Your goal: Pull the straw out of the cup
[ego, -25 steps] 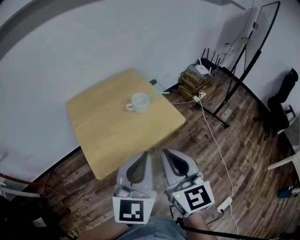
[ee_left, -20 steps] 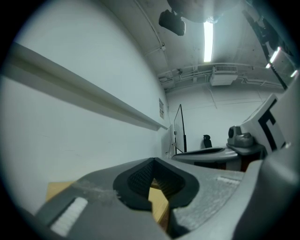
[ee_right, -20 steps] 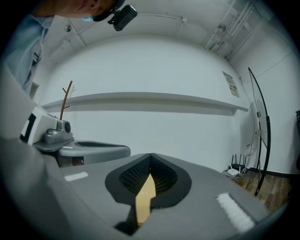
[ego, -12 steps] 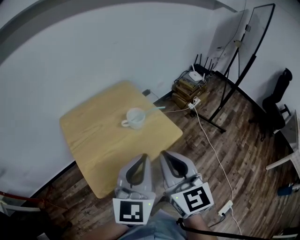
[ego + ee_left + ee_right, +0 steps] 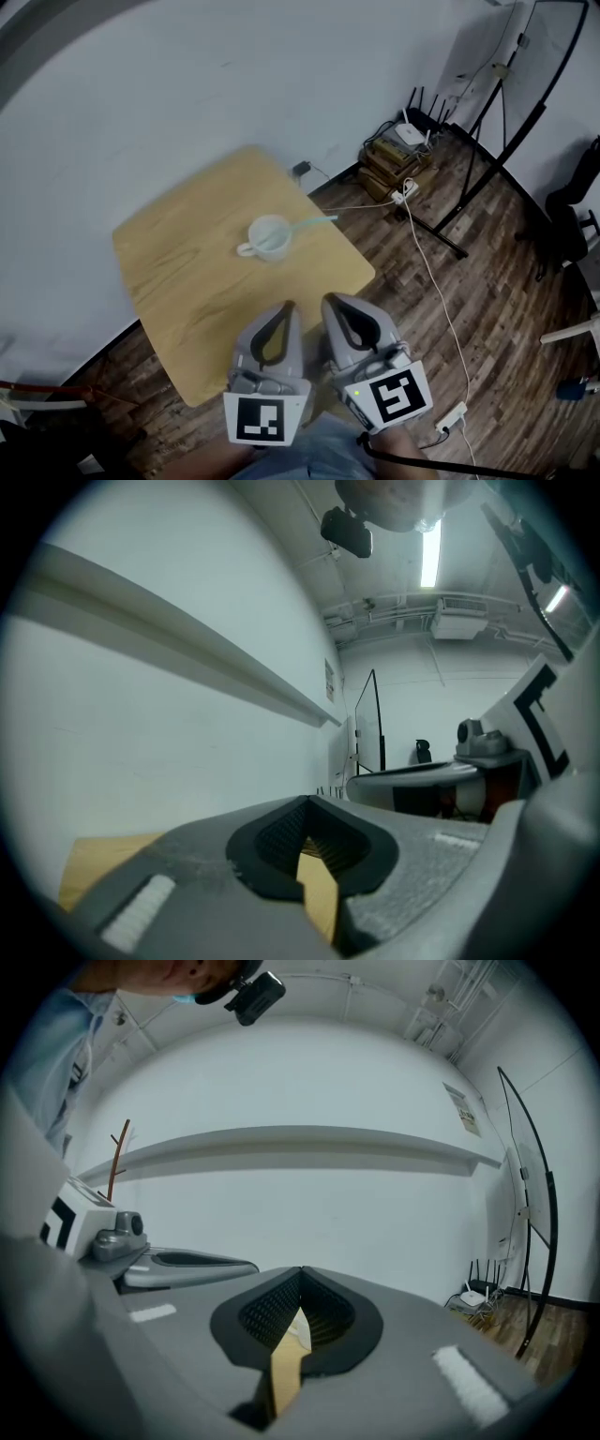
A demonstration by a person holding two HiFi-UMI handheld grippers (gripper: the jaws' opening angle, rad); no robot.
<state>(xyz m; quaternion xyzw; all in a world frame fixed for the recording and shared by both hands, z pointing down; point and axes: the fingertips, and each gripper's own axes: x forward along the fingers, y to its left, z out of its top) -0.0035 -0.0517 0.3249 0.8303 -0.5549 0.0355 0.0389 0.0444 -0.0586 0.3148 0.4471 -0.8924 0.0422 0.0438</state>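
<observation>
A white cup [image 5: 267,237] stands near the middle of the light wooden table [image 5: 187,281], its handle to the left. A pale teal straw [image 5: 313,223] leans out of it to the right. My left gripper [image 5: 288,307] and right gripper [image 5: 329,299] are side by side at the table's near edge, well short of the cup. Both point level toward it. In the left gripper view the left gripper [image 5: 306,803] has its tips together and nothing between them. The right gripper [image 5: 300,1274] looks the same in its own view.
The table stands against a white wall [image 5: 187,94]. On the wooden floor to its right are a router on stacked boxes [image 5: 398,150], a white cable [image 5: 427,272], a power strip [image 5: 450,412] and a black stand frame [image 5: 487,141].
Both grippers have moved forward toward the table, side by side. The cup and table now sit nearer in the head view, and the tips overlap the table's near edge.
</observation>
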